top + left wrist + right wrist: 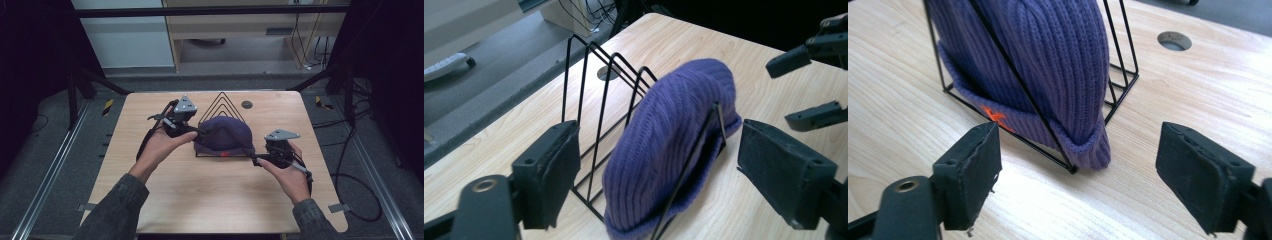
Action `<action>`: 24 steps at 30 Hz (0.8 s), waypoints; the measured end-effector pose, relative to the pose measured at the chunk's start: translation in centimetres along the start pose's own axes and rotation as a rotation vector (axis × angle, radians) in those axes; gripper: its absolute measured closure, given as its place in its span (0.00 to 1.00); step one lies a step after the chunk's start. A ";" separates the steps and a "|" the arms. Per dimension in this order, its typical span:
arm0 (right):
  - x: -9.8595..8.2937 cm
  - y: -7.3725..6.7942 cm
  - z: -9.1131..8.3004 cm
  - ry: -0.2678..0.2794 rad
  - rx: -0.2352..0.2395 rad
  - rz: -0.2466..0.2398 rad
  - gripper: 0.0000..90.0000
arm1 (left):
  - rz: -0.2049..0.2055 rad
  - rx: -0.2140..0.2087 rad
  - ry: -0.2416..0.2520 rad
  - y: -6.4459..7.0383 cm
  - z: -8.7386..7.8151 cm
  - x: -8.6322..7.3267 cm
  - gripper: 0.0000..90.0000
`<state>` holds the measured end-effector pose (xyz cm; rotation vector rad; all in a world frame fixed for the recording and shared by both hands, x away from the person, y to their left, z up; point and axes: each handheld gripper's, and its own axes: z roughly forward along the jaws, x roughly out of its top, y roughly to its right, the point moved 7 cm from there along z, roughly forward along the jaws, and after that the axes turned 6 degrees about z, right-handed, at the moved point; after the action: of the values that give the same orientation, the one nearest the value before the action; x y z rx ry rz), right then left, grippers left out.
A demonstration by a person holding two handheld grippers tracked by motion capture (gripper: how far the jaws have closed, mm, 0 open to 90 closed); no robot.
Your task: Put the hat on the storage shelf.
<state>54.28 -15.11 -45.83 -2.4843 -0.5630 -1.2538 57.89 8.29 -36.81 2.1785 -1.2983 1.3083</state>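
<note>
Wooden desk (200, 195) first: near its far edge stands a black wire rack (220, 104), and a purple knit hat (223, 133) is pulled over the rack's front wires. The hat looks soft, light and floppy, so its thick folded brim (1083, 142) seems the best place to pinch. The left gripper (200, 131) and the right gripper (254, 159) wait wide open at each side of the hat, holding nothing.

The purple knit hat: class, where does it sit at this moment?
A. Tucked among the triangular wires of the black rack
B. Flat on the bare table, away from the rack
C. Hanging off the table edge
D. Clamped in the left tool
A: the purple knit hat stands among the triangular wires of the black rack, with both tools open and apart from it.
</note>
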 end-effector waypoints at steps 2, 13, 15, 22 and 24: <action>-0.1 -0.1 -0.5 0.011 0.000 -0.002 0.18 | -0.016 -0.002 0.000 0.2 -0.4 -0.6 0.15; -3.7 -0.1 -1.5 -0.019 -0.015 0.046 0.10 | -0.090 -0.006 -0.044 0.4 -2.5 -6.5 0.09; -4.6 -0.1 -1.3 -0.036 -0.015 0.061 0.10 | -0.111 -0.002 -0.060 0.4 -2.8 -7.9 0.08; -7.0 0.4 0.0 -0.123 0.000 0.084 0.09 | -0.167 0.008 -0.176 0.3 -3.2 -14.4 0.07; -7.7 0.6 0.4 -0.149 -0.001 0.081 0.09 | -0.191 0.020 -0.216 0.0 -3.1 -16.7 0.07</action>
<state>50.73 -17.03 -52.37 -2.5887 -0.4911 -1.0460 53.14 19.41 -48.72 2.4442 -1.1183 1.0417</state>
